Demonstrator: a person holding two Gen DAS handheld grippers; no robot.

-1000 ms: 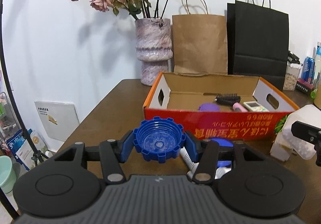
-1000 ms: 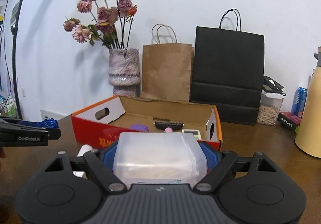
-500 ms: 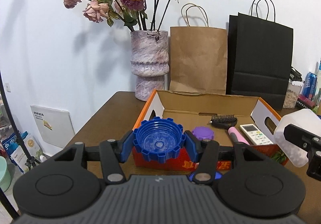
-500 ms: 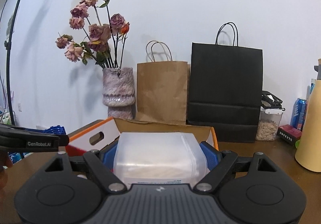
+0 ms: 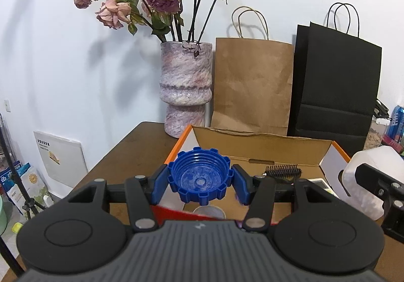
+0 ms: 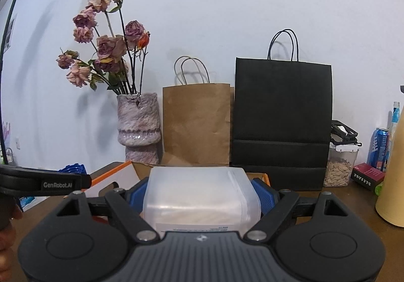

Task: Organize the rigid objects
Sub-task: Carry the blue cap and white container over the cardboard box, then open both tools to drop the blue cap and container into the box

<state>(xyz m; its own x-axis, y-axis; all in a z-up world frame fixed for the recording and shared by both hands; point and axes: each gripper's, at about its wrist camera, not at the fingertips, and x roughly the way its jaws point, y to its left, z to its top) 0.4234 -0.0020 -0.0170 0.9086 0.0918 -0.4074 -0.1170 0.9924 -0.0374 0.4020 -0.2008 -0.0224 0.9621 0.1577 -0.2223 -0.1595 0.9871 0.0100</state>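
Left claw (image 5: 199, 182): its two blue pads are clamping a blue ribbed screw cap (image 5: 199, 178) by the rim, open side facing the camera, and holding it in the air above the near end of the cardboard box (image 5: 262, 148). Right claw (image 6: 200, 196): its pads are gripping the two sides of a translucent white plastic container (image 6: 200, 193), which is hanging just in front of the same box, clear of the desk (image 6: 328, 196). Inside the box, a black hairbrush (image 5: 282, 170) is lying near the far wall. Behind the box, a marbled vase of dried roses (image 5: 185, 90), a brown paper bag (image 5: 252, 90) and a black paper bag (image 5: 333, 90) are standing in a row against the wall.
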